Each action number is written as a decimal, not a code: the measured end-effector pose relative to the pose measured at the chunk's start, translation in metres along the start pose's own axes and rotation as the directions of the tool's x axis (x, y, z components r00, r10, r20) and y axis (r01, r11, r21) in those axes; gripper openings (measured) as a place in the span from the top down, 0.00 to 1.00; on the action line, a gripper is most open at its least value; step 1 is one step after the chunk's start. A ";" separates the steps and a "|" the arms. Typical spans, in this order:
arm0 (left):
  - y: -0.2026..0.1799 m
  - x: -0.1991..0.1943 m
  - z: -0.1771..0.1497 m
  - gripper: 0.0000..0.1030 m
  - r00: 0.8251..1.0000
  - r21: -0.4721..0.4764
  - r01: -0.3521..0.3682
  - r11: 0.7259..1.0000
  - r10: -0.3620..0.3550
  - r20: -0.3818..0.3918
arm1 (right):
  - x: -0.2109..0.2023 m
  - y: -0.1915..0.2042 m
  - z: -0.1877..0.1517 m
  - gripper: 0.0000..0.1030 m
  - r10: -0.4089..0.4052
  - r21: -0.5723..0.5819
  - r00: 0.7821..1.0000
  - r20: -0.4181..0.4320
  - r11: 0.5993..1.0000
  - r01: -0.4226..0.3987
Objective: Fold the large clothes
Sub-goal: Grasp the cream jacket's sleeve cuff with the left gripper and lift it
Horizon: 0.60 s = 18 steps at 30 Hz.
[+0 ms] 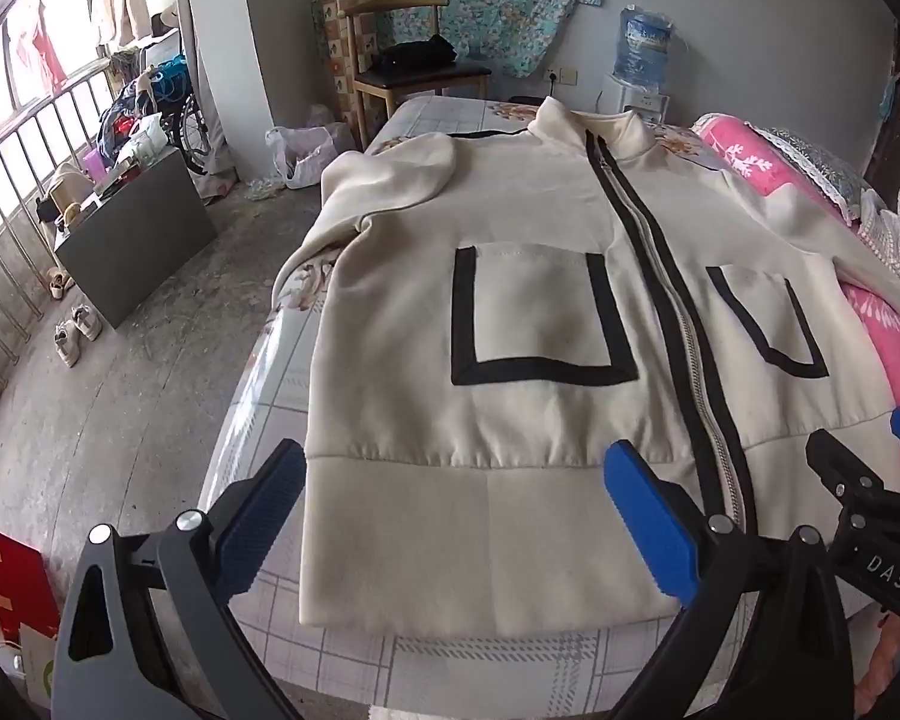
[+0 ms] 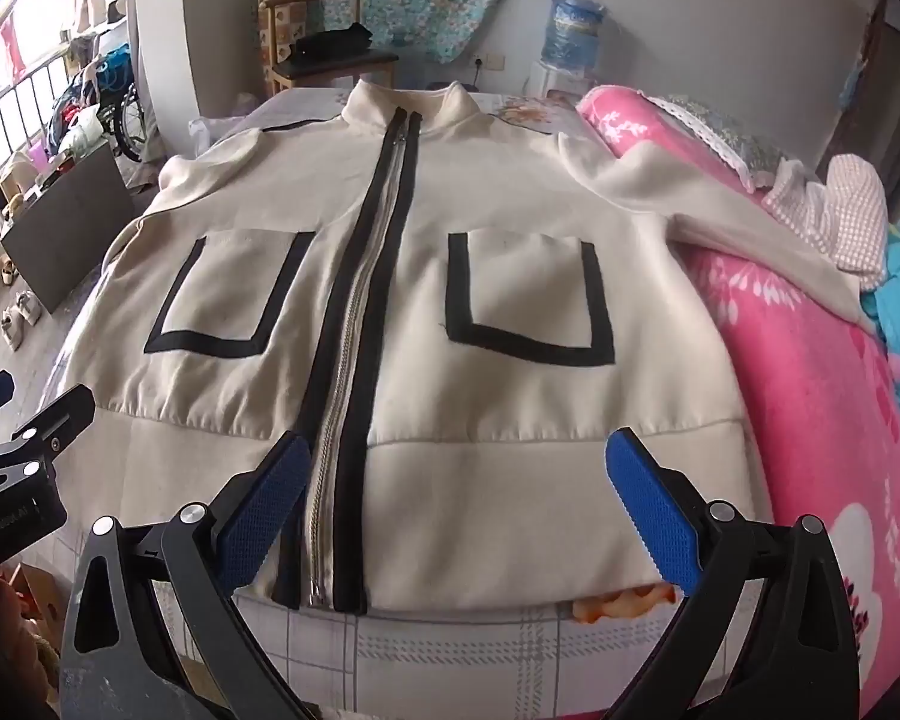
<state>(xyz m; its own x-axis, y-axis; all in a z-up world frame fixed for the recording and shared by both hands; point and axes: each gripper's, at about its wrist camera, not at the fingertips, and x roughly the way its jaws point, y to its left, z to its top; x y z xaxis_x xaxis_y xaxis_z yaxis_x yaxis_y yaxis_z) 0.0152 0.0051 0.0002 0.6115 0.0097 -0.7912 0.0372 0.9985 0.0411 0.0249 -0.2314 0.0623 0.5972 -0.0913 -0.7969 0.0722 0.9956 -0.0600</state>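
While I held both tools above the bed's (image 1: 354, 654) near edge, the cream jacket (image 1: 528, 312) lay flat, front up, collar toward the far edge, long axis along its metal zipper (image 2: 354, 324). Soft fleece-like fabric; black-trimmed square pockets. My left gripper (image 1: 453, 504) and right gripper (image 2: 456, 498) stood spread wide, holding nothing.

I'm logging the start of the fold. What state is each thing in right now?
Cream zip-front jacket with black trim: spread flat, front up, unfolded.
Jacket's metal zipper: closed nearly to the collar.
Jacket's sleeve: draped over the pink floral quilt.
Left gripper: open, empty.
Right gripper: open, empty.
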 end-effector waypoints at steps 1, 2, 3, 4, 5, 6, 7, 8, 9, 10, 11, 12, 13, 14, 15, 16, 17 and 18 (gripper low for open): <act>0.003 0.003 0.004 0.05 1.000 0.002 -0.002 1.000 0.002 0.007 | 0.003 0.001 0.005 0.08 0.003 -0.003 1.000 0.006 1.000 -0.003; 0.006 0.006 0.008 0.05 1.000 0.002 -0.004 1.000 0.004 0.016 | 0.006 0.003 0.010 0.08 0.007 -0.008 1.000 0.012 1.000 -0.006; 0.009 0.008 0.012 0.05 0.999 0.005 0.005 1.000 -0.005 0.035 | 0.010 0.005 0.016 0.08 0.013 -0.014 1.000 0.019 1.000 -0.013; 0.013 0.010 0.016 0.05 0.998 0.009 0.019 1.000 -0.019 0.053 | 0.014 0.008 0.022 0.08 0.021 -0.023 0.999 0.026 1.000 -0.020; 0.017 0.012 0.021 0.05 0.997 0.008 0.034 0.999 -0.034 0.067 | 0.017 0.011 0.028 0.08 0.031 -0.031 0.999 0.034 0.999 -0.029; 0.018 0.011 0.024 0.05 0.996 0.019 0.032 0.999 -0.034 0.081 | 0.021 0.013 0.034 0.08 0.041 -0.041 0.998 0.042 0.998 -0.039; 0.023 0.014 0.029 0.05 0.994 0.013 0.053 0.999 -0.054 0.090 | 0.025 0.016 0.039 0.08 0.051 -0.053 0.997 0.050 0.997 -0.048; 0.028 0.016 0.034 0.05 0.992 0.005 0.073 0.997 -0.074 0.099 | 0.029 0.020 0.046 0.08 0.065 -0.067 0.996 0.059 0.996 -0.061; 0.039 0.022 0.036 0.05 0.990 -0.023 0.113 0.993 -0.110 0.093 | 0.032 0.024 0.051 0.08 0.090 -0.081 0.994 0.067 0.993 -0.084; 0.046 0.025 0.041 0.05 0.989 -0.032 0.116 0.993 -0.113 0.096 | 0.036 0.028 0.057 0.08 0.120 -0.094 0.990 0.073 0.989 -0.113; 0.052 0.028 0.046 0.05 0.988 -0.040 0.123 0.992 -0.118 0.100 | 0.039 0.032 0.062 0.08 0.150 -0.102 0.986 0.079 0.985 -0.141; 0.059 0.030 0.051 0.05 0.986 -0.049 0.132 0.990 -0.126 0.106 | 0.044 0.036 0.067 0.08 0.181 -0.108 0.980 0.083 0.979 -0.171; 0.068 0.029 0.055 0.05 0.980 -0.071 0.153 0.986 -0.142 0.139 | 0.048 0.040 0.073 0.08 0.208 -0.116 0.975 0.080 0.973 -0.198; 0.077 0.031 0.060 0.05 0.979 -0.092 0.160 0.983 -0.146 0.145 | 0.053 0.045 0.077 0.08 0.231 -0.122 0.970 0.074 0.968 -0.221; 0.086 0.034 0.065 0.05 0.976 -0.116 0.175 0.978 -0.157 0.150 | 0.058 0.050 0.081 0.08 0.248 -0.127 0.966 0.071 0.963 -0.238; 0.097 0.036 0.069 0.05 0.970 -0.147 0.202 0.968 -0.178 0.164 | 0.063 0.056 0.085 0.08 0.263 -0.131 0.963 0.066 0.959 -0.253; 0.109 0.040 0.074 0.05 0.965 -0.180 0.222 0.958 -0.191 0.178 | 0.067 0.061 0.088 0.08 0.281 -0.133 0.958 0.059 0.953 -0.272; 0.120 0.046 0.077 0.05 0.965 -0.214 0.229 0.950 -0.193 0.176 | 0.071 0.066 0.091 0.08 0.303 -0.135 0.952 0.052 0.946 -0.294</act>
<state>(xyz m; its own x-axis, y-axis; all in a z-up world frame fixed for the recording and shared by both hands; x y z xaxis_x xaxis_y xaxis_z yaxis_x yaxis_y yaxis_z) 0.1084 0.1215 0.0161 0.7220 -0.1929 -0.6644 0.0061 0.9621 -0.2727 0.1451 -0.1738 0.0561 0.6316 0.2137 -0.7452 -0.2152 0.9718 0.0963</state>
